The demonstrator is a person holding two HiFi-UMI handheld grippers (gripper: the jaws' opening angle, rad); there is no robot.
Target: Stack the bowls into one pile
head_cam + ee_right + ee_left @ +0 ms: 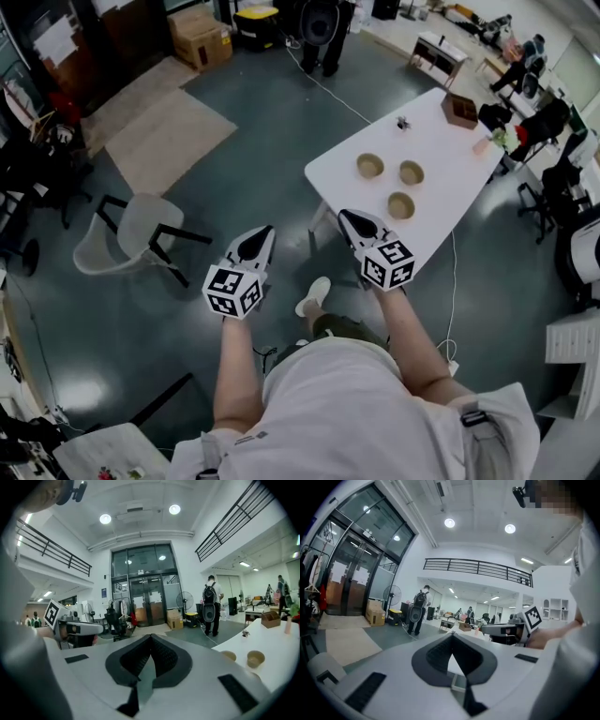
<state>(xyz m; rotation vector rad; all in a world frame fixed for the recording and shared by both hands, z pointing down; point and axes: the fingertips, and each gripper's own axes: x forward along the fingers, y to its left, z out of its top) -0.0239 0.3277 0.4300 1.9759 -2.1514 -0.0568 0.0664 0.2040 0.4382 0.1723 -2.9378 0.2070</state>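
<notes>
Stacked nothing yet: left the 3 bowls point(400, 205) apart on the bench point(452, 176), with left tongs point(265, 232) and right tongs point(346, 217) closed, empty, short of it.

1. Bright, even indoor light overall, coming from round ceiling lights point(449, 523). No hard shadows anywhere.
2. Head view: the dark glossy floor point(281, 122) shows a pale glare patch at lower left. The white table point(450, 178) is the brightest spot, but the bowls point(400, 204) on it still read fine.
3. Both gripper views are heavy fisheye, with black corners and a balcony railing point(478, 566) that bows.
4. Anything right up against those lenses goes soft, and the far background is small and a bit mushy.
</notes>
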